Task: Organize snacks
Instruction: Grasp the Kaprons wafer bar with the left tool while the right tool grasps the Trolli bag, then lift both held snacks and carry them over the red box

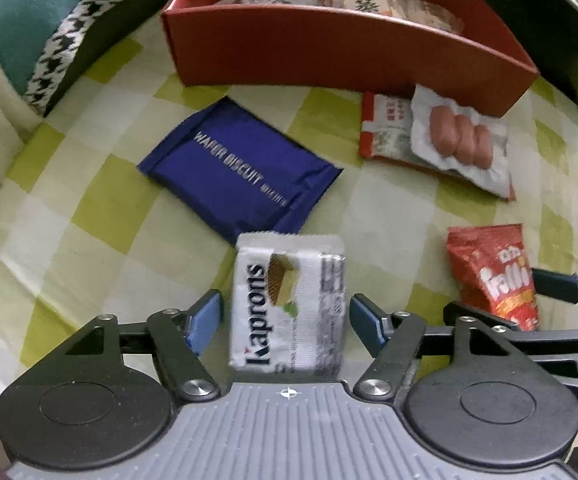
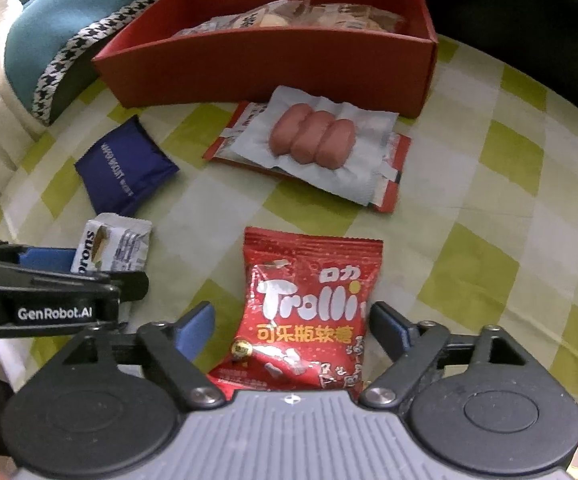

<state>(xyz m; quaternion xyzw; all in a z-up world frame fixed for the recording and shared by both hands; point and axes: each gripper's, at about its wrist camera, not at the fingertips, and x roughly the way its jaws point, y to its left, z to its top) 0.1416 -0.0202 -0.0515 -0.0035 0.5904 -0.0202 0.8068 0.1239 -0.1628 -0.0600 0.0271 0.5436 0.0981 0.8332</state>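
Note:
My left gripper is open, its fingers on either side of a white Kaprons wafer pack lying on the checked cloth, with small gaps. My right gripper is open around a red Trolli gummy bag, not touching it. The Trolli bag and the right gripper's fingers show at the right of the left wrist view. The Kaprons pack and left gripper show at the left of the right wrist view. A red box holding several snack packs stands at the back.
A blue wafer biscuit pack lies left of centre. A clear sausage pack lies on a red-white packet before the box. A teal cushion with houndstooth trim lies at the back left.

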